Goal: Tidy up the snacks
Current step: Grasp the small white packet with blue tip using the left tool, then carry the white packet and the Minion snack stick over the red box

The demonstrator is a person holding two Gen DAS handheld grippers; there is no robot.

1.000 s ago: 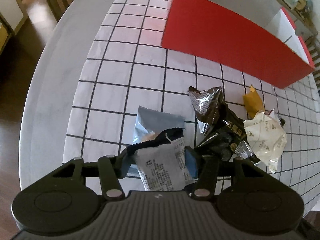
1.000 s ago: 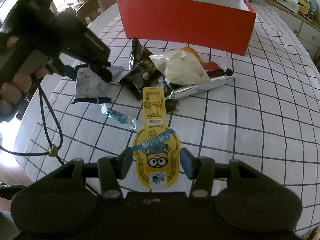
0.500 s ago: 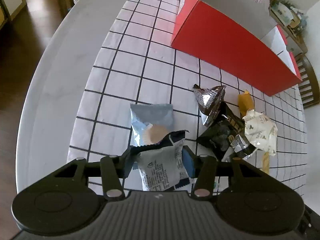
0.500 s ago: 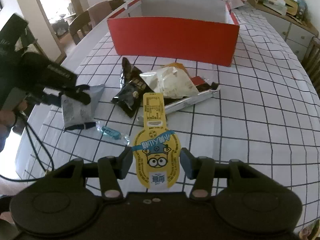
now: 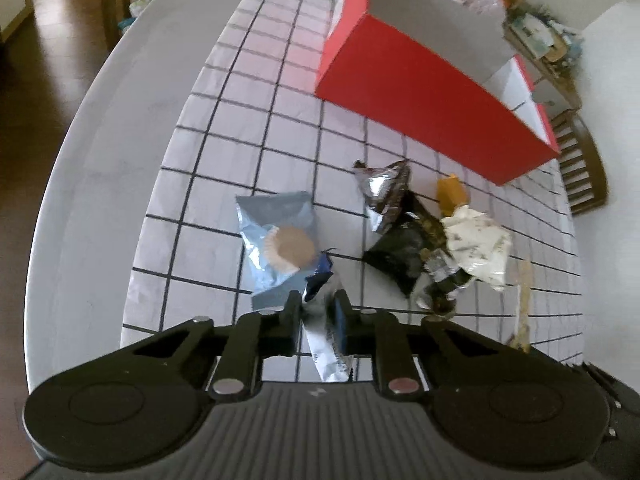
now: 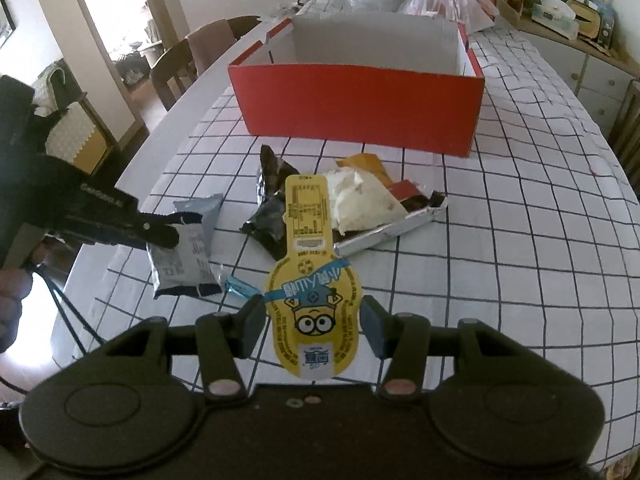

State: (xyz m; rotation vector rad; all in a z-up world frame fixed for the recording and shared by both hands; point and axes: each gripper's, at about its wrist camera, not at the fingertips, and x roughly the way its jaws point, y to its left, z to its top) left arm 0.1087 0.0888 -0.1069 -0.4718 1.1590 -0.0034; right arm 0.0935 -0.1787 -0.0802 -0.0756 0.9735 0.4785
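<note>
Left wrist view: the left gripper (image 5: 318,312) is closed tight on a white-and-blue snack packet (image 5: 326,346), pinching it edge-on between the pads, lifted off the checked bench (image 5: 224,148). At 12 o'clock from the fingertips a pale blue cupcake pouch (image 5: 276,236) lies flat; at 1 o'clock sits a heap of dark foil wrappers (image 5: 400,232) with a cream packet (image 5: 478,242) resting against them. The red box (image 5: 424,96) stands farther off at 1 o'clock, open-topped. The step in hand looks like carrying a gripped snack to that box; the next move probably calls for raising the packet above the near wall and releasing inside.

Right wrist view: the right gripper (image 6: 314,320) holds a yellow cartoon-printed snack (image 6: 312,288) between half-closed fingers, its long tab pointing to 12 o'clock. The box is dead ahead at 12 o'clock and seems empty as far as its interior shows. The wrapper heap lies between gripper and box, so the carry should pass over it. The other gripper is at 9 o'clock, well apart. A small blue candy (image 6: 240,290) lies at 10 o'clock.
</note>
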